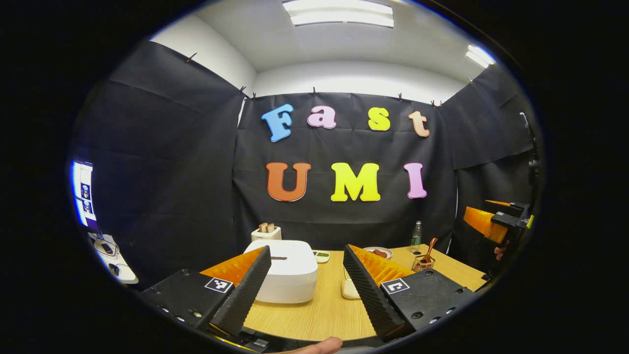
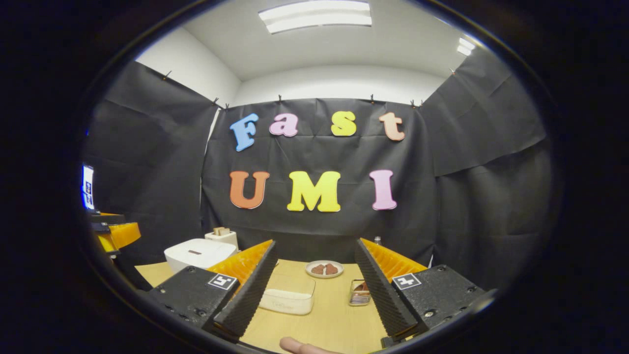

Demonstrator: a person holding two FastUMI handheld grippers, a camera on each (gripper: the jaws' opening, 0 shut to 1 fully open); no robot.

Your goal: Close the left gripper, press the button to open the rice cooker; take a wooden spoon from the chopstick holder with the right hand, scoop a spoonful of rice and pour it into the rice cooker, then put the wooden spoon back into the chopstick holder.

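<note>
Pale wood makes the table (image 1: 319,309), with black cloth hung behind it. In the left gripper view, from left to right: a white toaster (image 1: 266,232) with two slices in its slots stands at the back, and in front of it the white rice cooker (image 1: 287,270) sits with its lid down, partly behind the nearer left finger. The left gripper (image 1: 307,278) hangs above the near edge of the table, its jaws wide apart and holding nothing. Between the fingers a small dish (image 1: 322,255) lies just right of the cooker, and the clear container of rice (image 1: 350,290) peeks out beside the right finger. Farther right is a plate (image 1: 378,252) with brown food, then a green bottle (image 1: 416,234) at the wall, then the wire chopstick holder (image 1: 421,264) with the wooden spoon (image 1: 429,248) standing upright in it. At the far right edge the right gripper (image 1: 486,223) is held in the air, well apart from the holder.

In the right gripper view the left gripper (image 2: 115,235) shows at the far left, then the rice cooker (image 2: 199,253) and toaster (image 2: 222,236). The right gripper (image 2: 314,285) also has its jaws spread and empty; between its fingers lie the rice container (image 2: 290,297), the plate (image 2: 324,269) and the chopstick holder (image 2: 360,292), half hidden by the right finger.
</note>
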